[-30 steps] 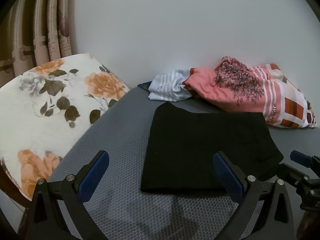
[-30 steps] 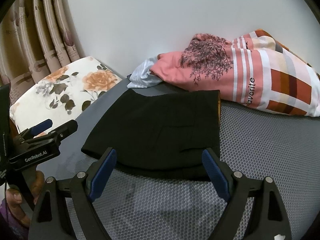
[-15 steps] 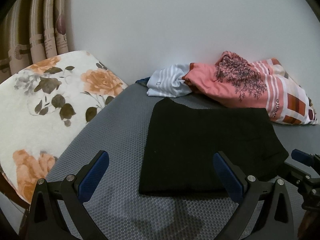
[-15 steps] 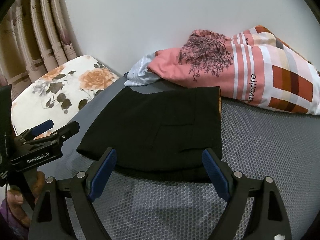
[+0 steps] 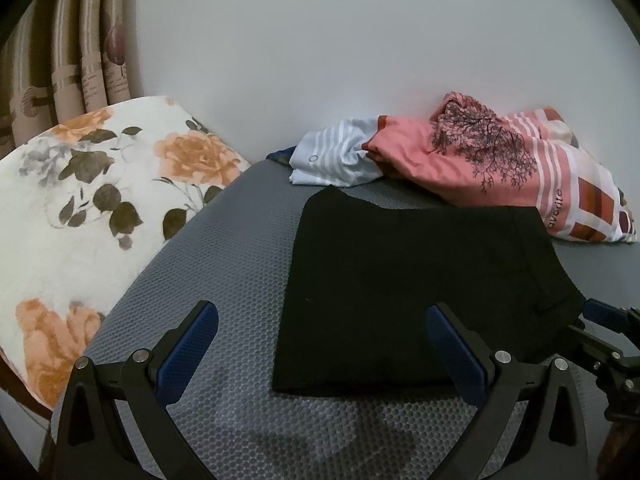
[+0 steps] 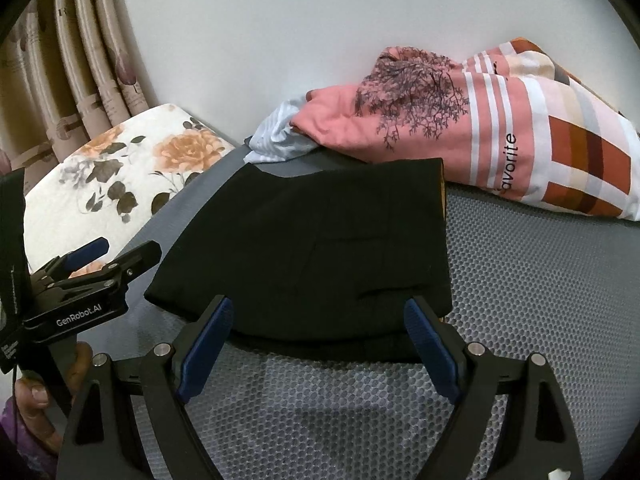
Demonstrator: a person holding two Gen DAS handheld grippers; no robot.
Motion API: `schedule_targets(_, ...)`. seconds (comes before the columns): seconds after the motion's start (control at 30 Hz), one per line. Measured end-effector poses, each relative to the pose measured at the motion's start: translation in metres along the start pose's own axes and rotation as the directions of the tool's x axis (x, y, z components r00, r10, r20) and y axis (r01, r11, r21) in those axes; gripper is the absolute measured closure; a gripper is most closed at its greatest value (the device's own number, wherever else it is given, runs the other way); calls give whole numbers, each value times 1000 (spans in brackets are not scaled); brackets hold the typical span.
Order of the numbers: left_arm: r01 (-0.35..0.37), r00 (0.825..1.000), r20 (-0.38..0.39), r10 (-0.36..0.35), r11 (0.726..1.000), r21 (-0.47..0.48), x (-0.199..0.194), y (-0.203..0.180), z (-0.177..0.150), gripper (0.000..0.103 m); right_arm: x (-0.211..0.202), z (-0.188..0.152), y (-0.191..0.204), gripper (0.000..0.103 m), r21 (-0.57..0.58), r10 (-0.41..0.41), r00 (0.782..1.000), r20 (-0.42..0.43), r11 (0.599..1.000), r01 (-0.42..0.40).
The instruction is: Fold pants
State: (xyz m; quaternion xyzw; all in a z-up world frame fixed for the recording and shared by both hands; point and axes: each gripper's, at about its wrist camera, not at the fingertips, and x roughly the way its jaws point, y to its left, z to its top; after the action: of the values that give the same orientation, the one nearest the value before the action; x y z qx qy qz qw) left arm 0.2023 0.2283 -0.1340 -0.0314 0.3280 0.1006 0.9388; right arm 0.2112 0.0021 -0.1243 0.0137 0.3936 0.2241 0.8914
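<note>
Lying flat on the grey honeycomb-textured mat, the black pants are seen folded into a compact rectangle, with an orange edge showing along their far right side in the right wrist view. The left gripper is held just short of the near left corner of the pants, its blue-padded fingers spread wide with nothing between them. The right gripper is poised at the near edge of the pants, its fingers likewise spread wide and not pressing on the cloth. A pile of pink patterned clothing and a white striped garment are bunched against the pale wall beyond the pants. A floral cushion is placed beside the mat on the left, with beige curtains behind it.
</note>
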Motion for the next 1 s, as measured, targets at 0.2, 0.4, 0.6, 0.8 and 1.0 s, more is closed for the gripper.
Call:
schedule_targets(0.2,2,1000,-5,-2,1000,4,5,-1,0,0,3,0,0,17,5,0,1000,-7,1000,0)
schedule_targets(0.4,6,1000,-3,-6,1000,6,6,-2,0,0,4,-1,1,17,4,0,1000,-8,1000,0)
schedule_targets(0.6,8,1000,-4,-8,1000,9,8,-2,1,0,5,-1,1,17,4,-1,1000,-9,1000,1)
schedule_targets(0.8,9,1000,-7,-9,1000,9,10,-2,2,0,5,-1,2,16,4,0,1000,-8,1000,0)
schedule_targets(1.0,12,1000,-9,-12,1000,12,12,-2,3,0,5,0,2,16,4,-1,1000,-8,1000,1)
